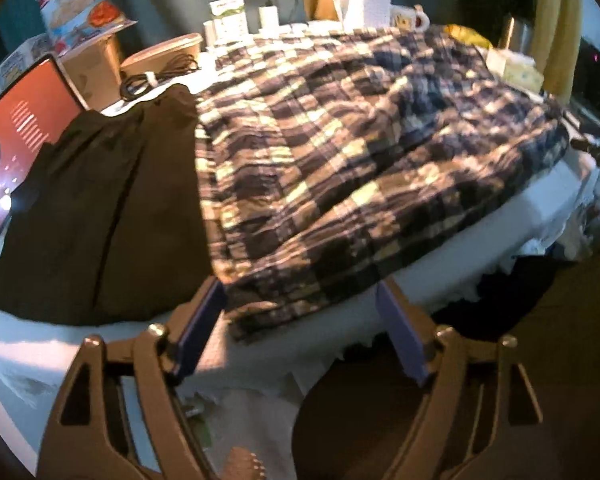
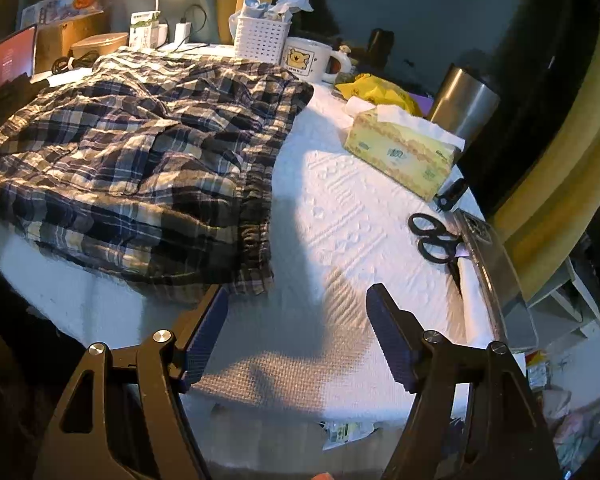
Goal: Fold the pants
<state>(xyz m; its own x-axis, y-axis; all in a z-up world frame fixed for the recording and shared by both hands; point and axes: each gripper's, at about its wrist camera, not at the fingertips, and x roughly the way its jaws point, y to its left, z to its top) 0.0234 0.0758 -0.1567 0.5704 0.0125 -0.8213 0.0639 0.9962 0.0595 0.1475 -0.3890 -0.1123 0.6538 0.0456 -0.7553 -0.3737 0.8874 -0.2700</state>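
Observation:
The plaid pants (image 1: 340, 152) lie spread across a table covered in white cloth (image 2: 360, 208). In the right wrist view the pants (image 2: 132, 152) fill the left half, with the gathered waistband (image 2: 256, 236) nearest my right gripper. My left gripper (image 1: 300, 292) is open at the pants' near hem by the table's front edge, holding nothing. My right gripper (image 2: 296, 296) is open and empty over the white cloth, its left finger just beside the waistband corner.
A dark folded garment (image 1: 100, 216) lies left of the pants, next to a lit laptop screen (image 1: 16, 136). A tissue box (image 2: 400, 152), scissors (image 2: 436, 236), a steel tumbler (image 2: 464, 104), a bear mug (image 2: 304, 60) and a white basket (image 2: 262, 36) stand at the right and back.

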